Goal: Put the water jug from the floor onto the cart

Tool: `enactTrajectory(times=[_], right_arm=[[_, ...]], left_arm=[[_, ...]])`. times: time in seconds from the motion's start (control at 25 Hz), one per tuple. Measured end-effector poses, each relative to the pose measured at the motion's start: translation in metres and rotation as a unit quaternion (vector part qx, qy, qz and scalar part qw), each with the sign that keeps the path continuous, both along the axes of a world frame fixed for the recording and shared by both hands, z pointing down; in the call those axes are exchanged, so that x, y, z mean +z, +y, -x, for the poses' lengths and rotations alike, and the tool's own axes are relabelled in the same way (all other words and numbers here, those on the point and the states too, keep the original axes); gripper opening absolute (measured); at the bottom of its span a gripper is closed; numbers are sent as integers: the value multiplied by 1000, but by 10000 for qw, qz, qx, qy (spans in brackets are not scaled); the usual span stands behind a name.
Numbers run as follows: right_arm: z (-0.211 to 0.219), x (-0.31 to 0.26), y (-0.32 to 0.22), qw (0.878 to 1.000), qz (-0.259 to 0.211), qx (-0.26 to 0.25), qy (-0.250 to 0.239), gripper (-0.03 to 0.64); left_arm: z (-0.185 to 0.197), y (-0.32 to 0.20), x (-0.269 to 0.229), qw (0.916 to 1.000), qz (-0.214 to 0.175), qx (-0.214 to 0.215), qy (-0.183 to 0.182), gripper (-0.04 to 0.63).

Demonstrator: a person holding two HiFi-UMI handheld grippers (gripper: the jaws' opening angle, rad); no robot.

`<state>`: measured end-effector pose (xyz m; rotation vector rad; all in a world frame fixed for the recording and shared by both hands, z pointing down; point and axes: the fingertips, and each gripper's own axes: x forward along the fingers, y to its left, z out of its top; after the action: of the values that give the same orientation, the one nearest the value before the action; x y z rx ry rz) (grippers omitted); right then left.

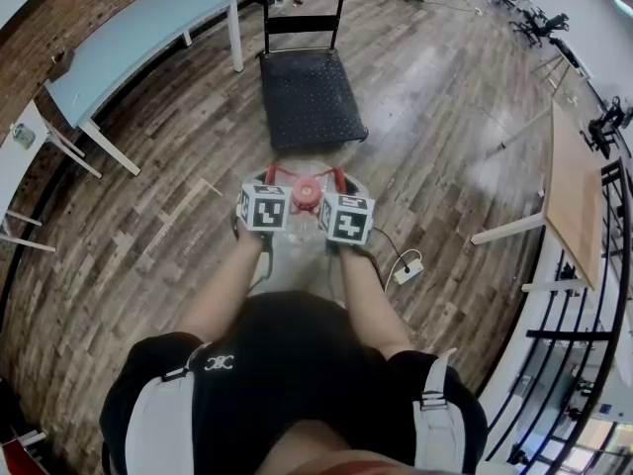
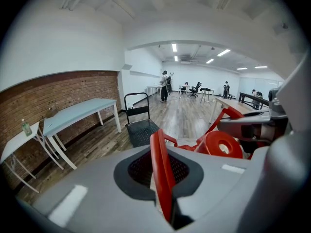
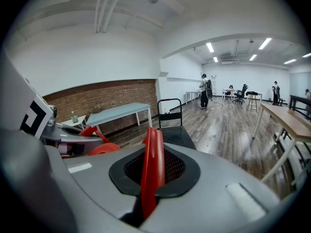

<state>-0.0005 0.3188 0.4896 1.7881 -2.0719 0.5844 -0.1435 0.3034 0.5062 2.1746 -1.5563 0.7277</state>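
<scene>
As left gripper (image 2: 163, 173), right gripper (image 3: 151, 171) pinch red handle (image 2: 157, 144), forearms (image 1: 223, 290) seemingly parallel.

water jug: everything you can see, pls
The water jug has a clear body, a red cap and a red handle. It sits cap-up before the person, short of the cart. The left gripper and the right gripper each have jaws shut on the red handle. Whether it touches the floor can't be told.

Bright ceiling strips (image 3: 210, 47) glare on the floor (image 1: 495, 171); fisheye edges darken.
</scene>
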Motion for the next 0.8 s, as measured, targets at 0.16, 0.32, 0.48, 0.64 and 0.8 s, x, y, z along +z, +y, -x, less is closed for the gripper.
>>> enactTrajectory(times=[0.16,0.32,0.48,0.64,0.8], right_arm=[[15,4,-3,9999,4,124,-11,28],[27,7,-3,9997,-27,259,-44,28],[39,13,-6,9995,-33,301,4,28],[47,20,-13,9996,104,264,3,29],[55,22,-34,9998,144,152,-61,29]], left_arm=[[15,-6,4,10000,-4,94,-10,6],[27,-10,6,9998,-24,217,-10,8],[40,-15,11,9996,-16,293,3,8],[48,-21,20,9995,79,306,25,8],[56,-39,21,9997,103,203,30,8]])
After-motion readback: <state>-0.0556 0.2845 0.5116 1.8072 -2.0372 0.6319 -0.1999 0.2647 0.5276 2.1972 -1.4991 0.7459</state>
